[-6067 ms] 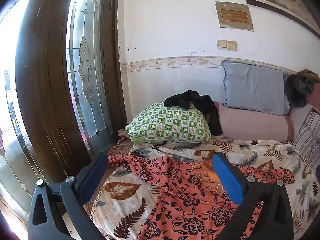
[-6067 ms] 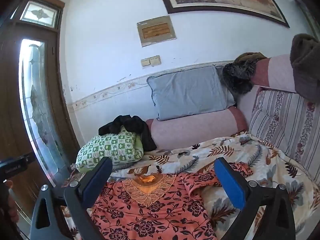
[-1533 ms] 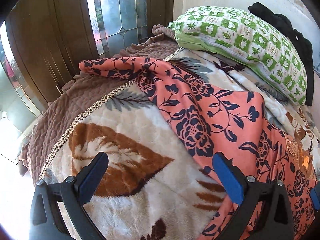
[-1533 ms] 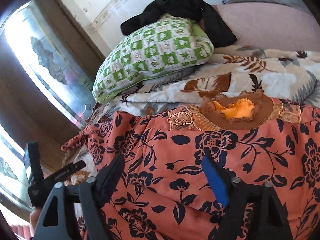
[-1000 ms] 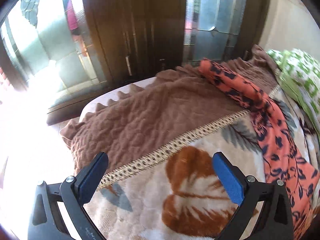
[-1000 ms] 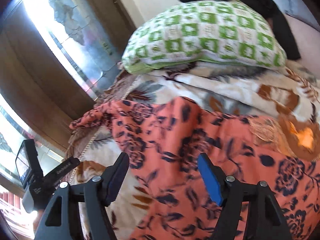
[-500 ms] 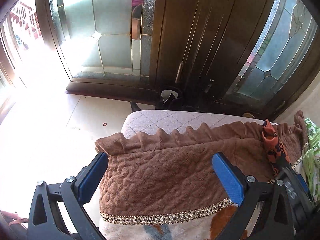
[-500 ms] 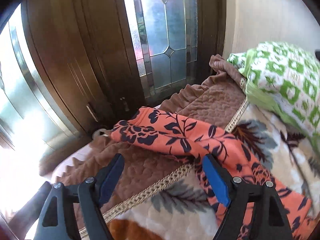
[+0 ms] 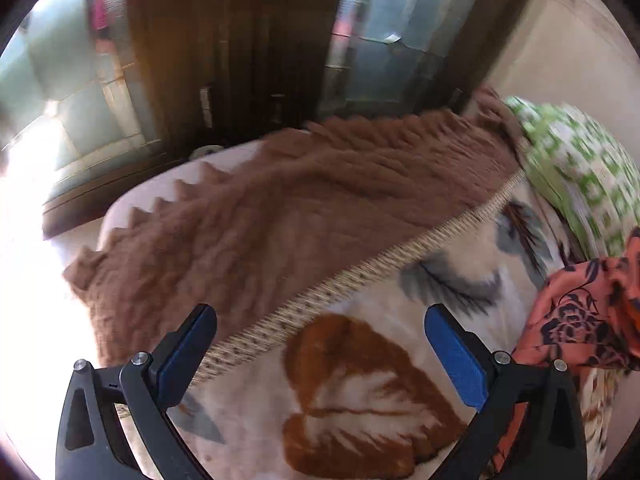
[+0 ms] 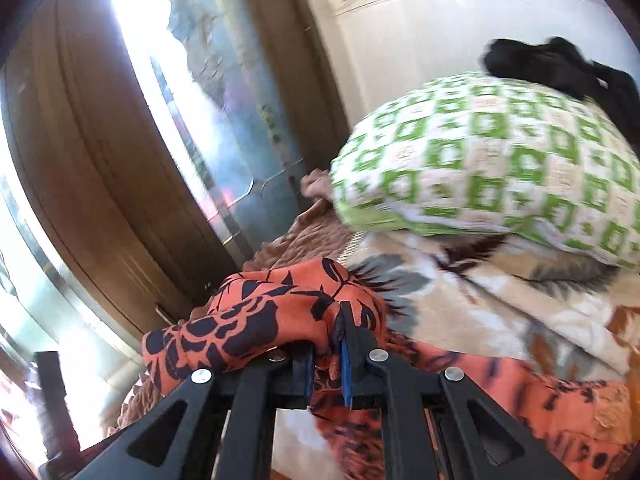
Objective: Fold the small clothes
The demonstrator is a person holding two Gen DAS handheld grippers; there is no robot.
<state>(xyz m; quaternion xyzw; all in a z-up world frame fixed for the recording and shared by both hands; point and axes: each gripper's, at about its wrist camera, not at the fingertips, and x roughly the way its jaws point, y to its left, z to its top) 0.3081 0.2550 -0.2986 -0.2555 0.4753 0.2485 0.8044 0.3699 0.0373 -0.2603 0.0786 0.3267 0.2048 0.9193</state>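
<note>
Your right claw [image 10: 326, 344] is closed tight on a fold of the orange flowered garment [image 10: 256, 320], at 6 o'clock in its view. Your left claw [image 9: 320, 344] stands wide and holds nothing, above the leaf-pattern blanket [image 9: 360, 360]; the garment is at its 3 o'clock. The green pillow [image 10: 500, 160] lies at 2 o'clock.

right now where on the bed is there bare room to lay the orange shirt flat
Bare blanket lies between the open left gripper, the brown bedspread and the orange shirt. It is crowded toward the green pillow, with black clothes on top. The right gripper is shut on the shirt.
</note>
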